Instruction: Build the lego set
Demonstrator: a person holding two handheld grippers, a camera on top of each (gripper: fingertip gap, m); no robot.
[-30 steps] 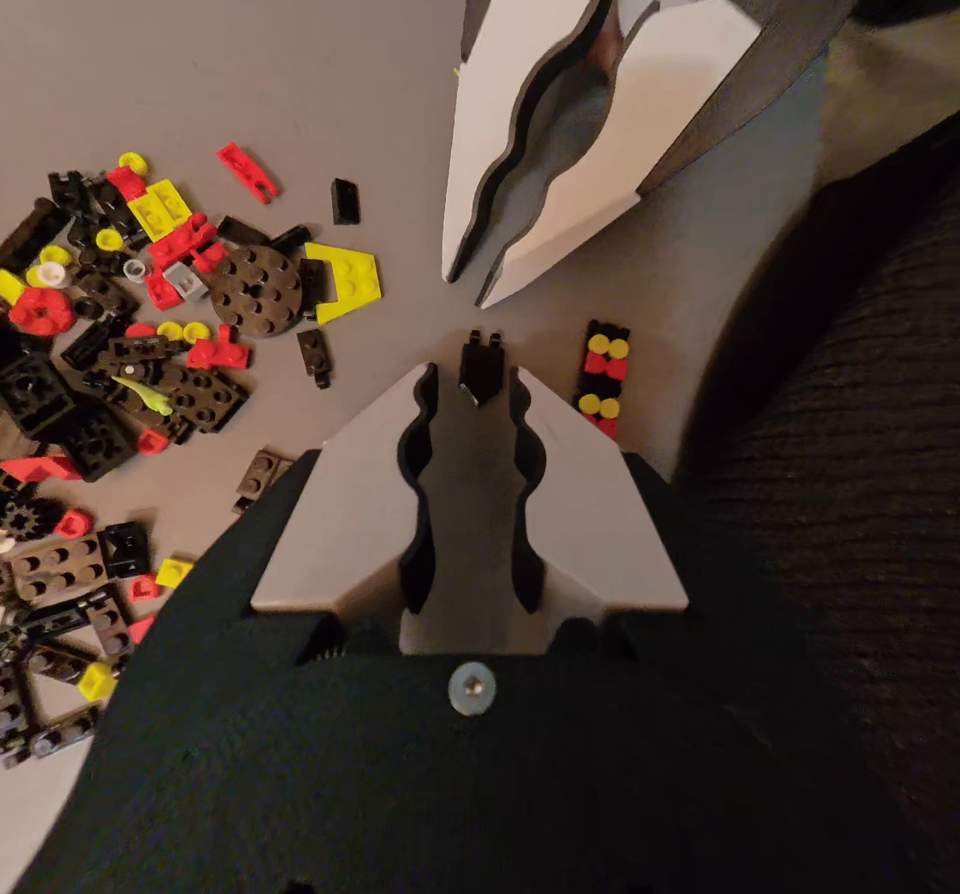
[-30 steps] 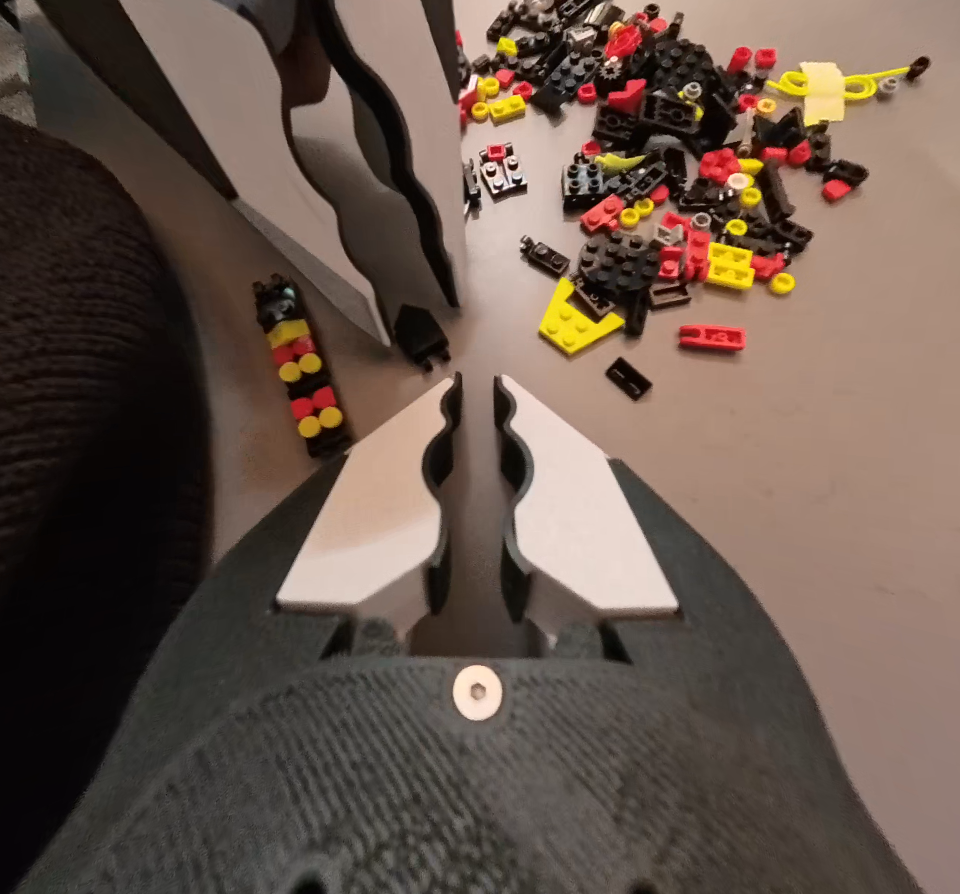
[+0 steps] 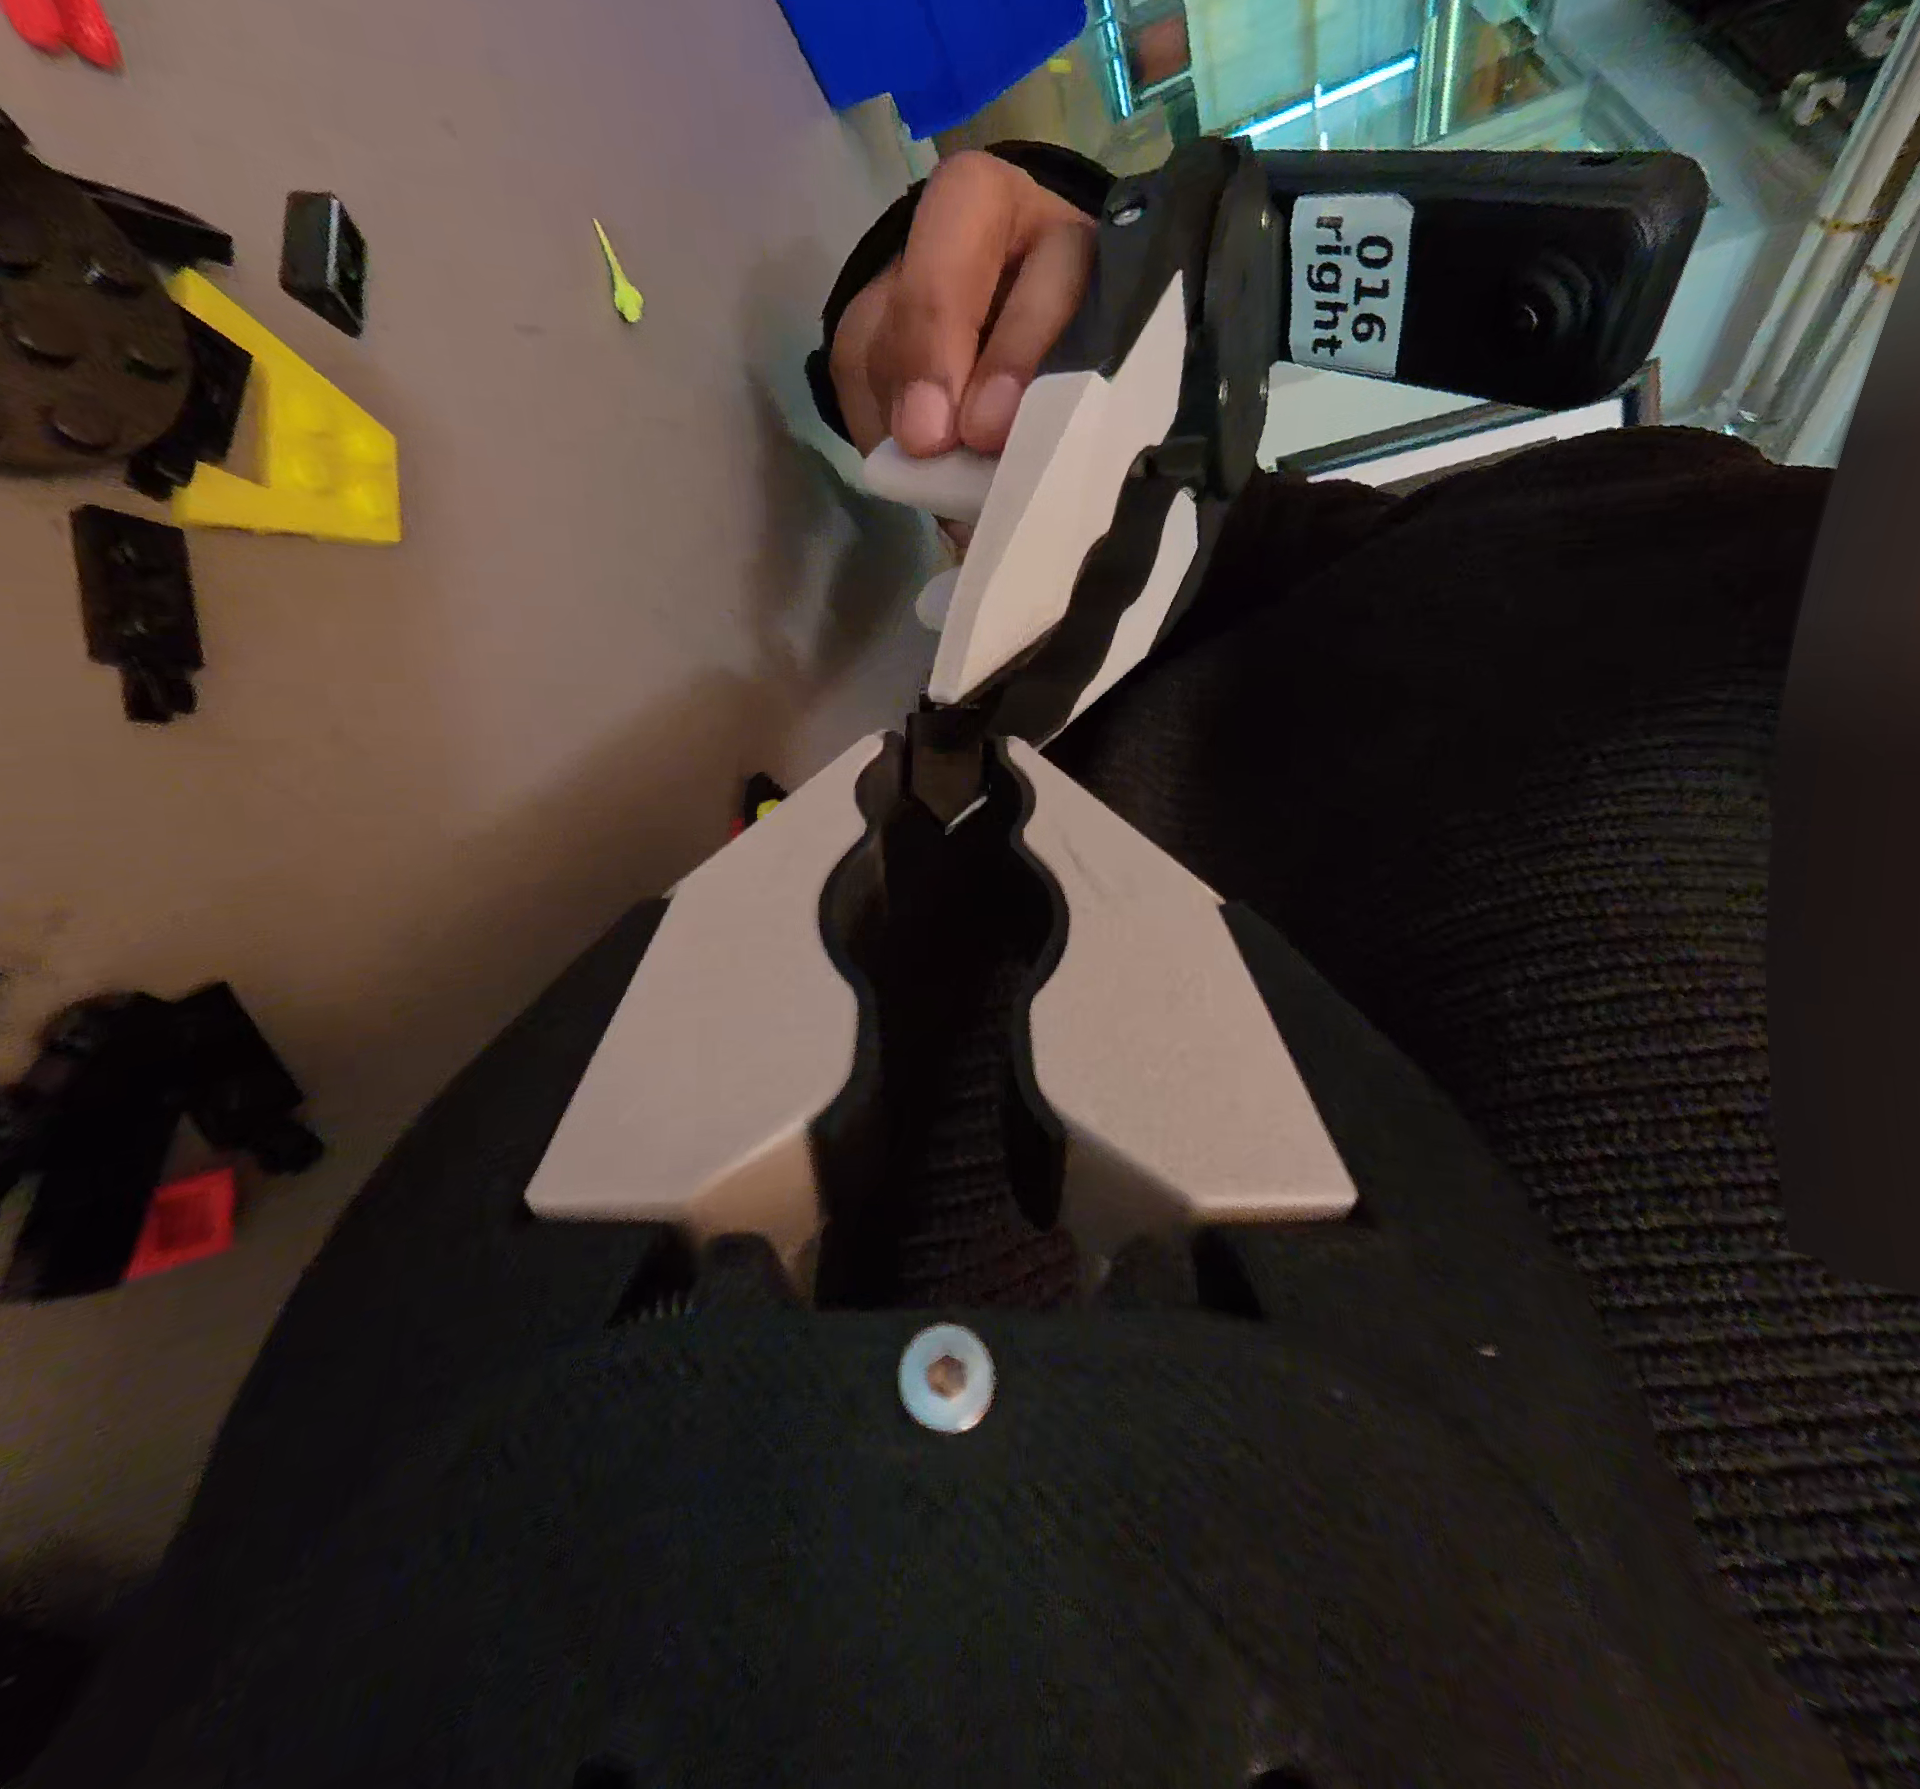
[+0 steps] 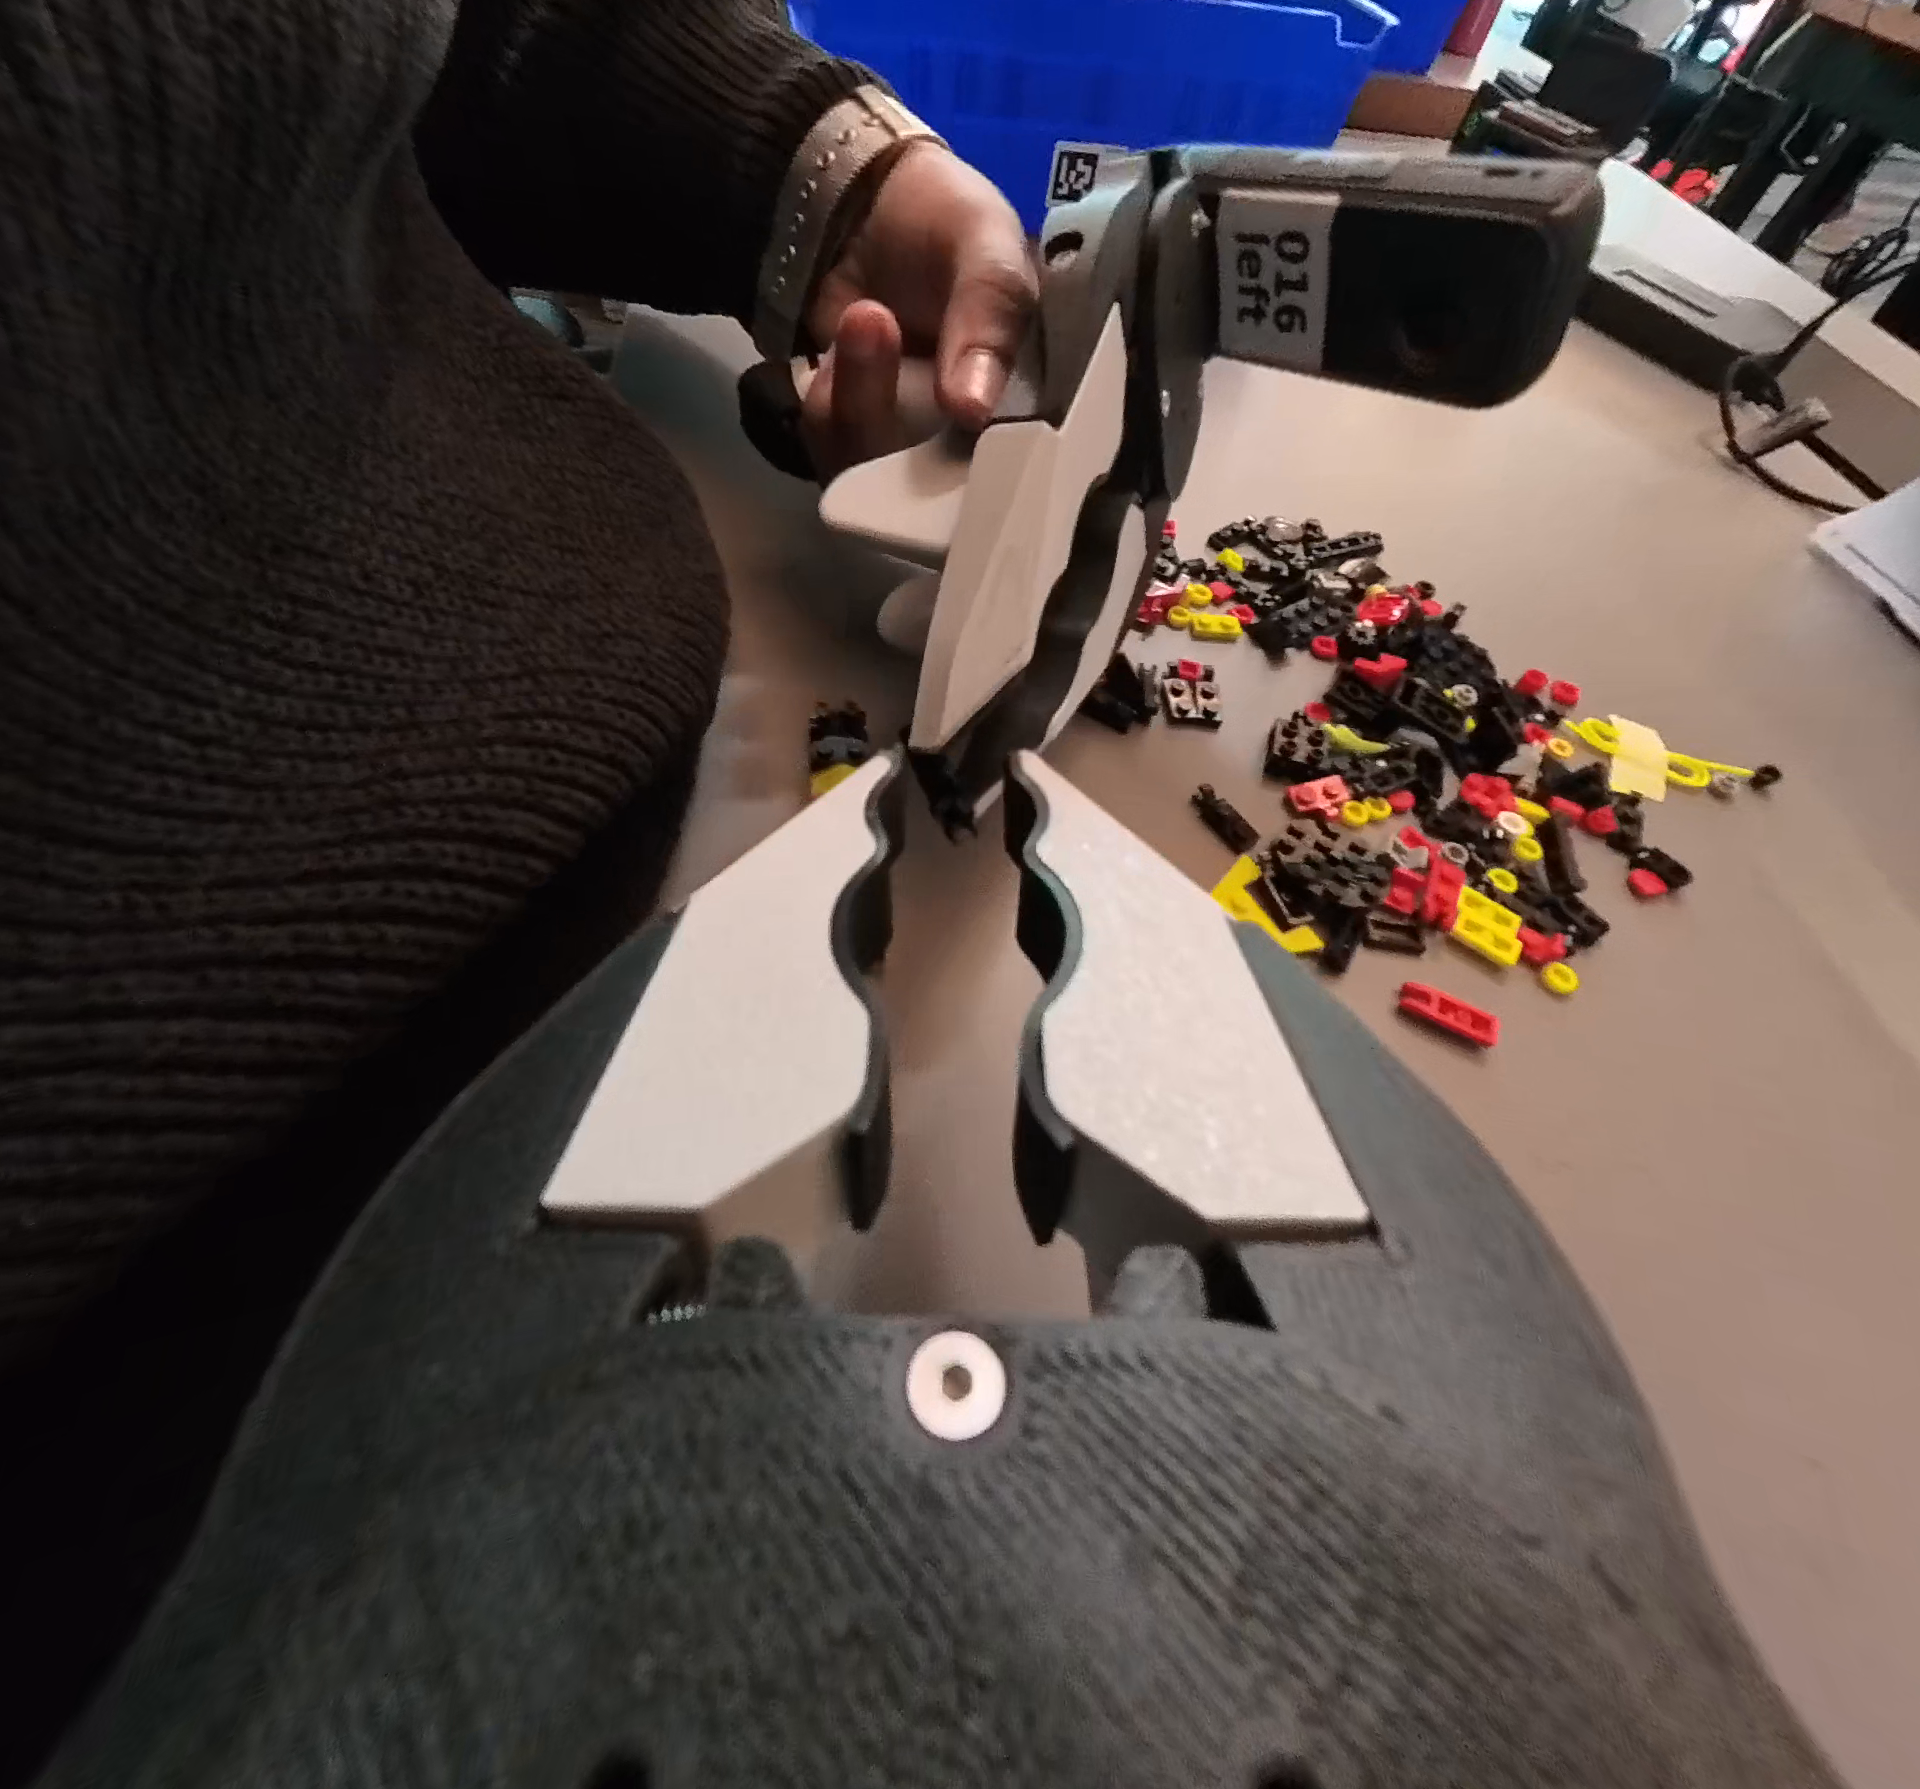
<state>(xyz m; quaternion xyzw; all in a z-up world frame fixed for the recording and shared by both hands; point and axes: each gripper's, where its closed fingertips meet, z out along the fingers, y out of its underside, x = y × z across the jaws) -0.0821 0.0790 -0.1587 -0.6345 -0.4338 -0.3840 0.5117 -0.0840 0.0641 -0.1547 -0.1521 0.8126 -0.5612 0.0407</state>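
Note:
My left gripper (image 3: 945, 760) is shut on a small black lego piece (image 3: 943, 785) and holds it in the air above the grey table (image 3: 499, 596). My right gripper (image 4: 954, 768) is narrowly open, and its tips stand on either side of the same black piece (image 4: 951, 799). The two grippers meet tip to tip. The right gripper also shows in the left wrist view (image 3: 977, 713), coming down from the upper right. A small black, red and yellow assembly (image 4: 836, 752) lies on the table below, partly hidden.
A pile of loose black, red and yellow pieces (image 4: 1434, 783) lies to the right, with a yellow wedge plate (image 3: 301, 451) and a red plate (image 4: 1447, 1012) at its near edge. Blue bins (image 4: 1091, 46) stand at the back. A dark sweater sleeve (image 4: 312, 596) fills the left.
My left gripper has closed on the black piece and lifted it off the table. Both grippers have risen and tilted up. My right gripper has opened slightly around the piece.

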